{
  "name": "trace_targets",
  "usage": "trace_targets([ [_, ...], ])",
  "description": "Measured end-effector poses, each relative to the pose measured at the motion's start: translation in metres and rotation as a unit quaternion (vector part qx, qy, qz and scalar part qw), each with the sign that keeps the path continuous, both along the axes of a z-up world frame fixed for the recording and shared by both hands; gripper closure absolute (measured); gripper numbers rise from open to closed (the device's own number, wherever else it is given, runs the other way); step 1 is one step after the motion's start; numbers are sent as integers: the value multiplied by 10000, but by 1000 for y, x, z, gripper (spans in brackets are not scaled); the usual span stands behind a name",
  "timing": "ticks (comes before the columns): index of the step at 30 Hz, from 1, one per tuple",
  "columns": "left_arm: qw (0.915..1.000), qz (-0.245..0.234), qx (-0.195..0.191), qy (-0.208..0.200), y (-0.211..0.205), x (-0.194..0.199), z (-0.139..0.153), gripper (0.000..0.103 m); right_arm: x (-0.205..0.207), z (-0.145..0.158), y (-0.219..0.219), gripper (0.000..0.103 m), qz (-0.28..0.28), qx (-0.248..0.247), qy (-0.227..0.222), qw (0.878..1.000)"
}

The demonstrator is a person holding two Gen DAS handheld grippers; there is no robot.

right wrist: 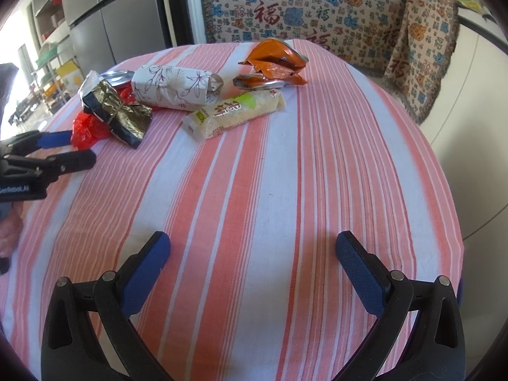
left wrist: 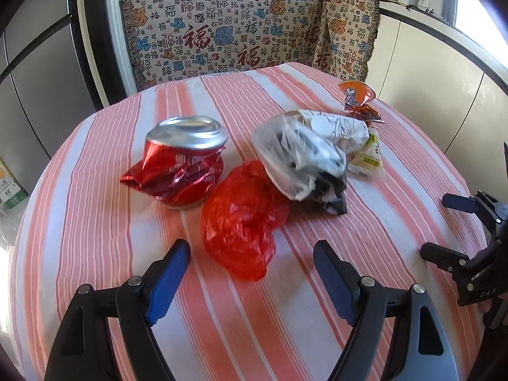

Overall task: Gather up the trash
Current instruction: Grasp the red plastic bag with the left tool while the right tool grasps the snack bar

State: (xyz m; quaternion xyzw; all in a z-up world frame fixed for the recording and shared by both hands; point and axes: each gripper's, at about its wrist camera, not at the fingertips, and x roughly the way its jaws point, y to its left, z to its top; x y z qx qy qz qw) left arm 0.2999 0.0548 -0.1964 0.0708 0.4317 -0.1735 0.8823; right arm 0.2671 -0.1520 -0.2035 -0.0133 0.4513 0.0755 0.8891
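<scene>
Trash lies on a round table with a striped cloth. A crumpled red plastic bag lies just ahead of my open, empty left gripper. Behind it stand a crushed red can and a clear bag with dark wrappers. My right gripper is open and empty over bare cloth. Far ahead of it lie a yellow-green snack packet, a floral paper roll and a crushed orange can.
A bench with a patterned cover stands behind the table. A grey fridge stands at the left. A white counter runs along the right. The right gripper shows at the left wrist view's right edge.
</scene>
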Motion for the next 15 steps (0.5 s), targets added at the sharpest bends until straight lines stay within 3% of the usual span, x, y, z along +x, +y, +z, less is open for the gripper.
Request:
trace_targets([
  [3,9997,-144,-118,-139,-5,2,1,25,0,0,0,1,1,2,1,10000],
  [6,9996,-65,-259,-79,-4,-1,1,72,0,0,0,1,2,3,0,10000],
  [12,9960,719,-515,98,9,-50,11,73,0,0,0,1,3,2,-1,10000],
  [15,9933,1005,-561,78,9,-87,15,68,0,0,0,1,3,3,-1,10000],
])
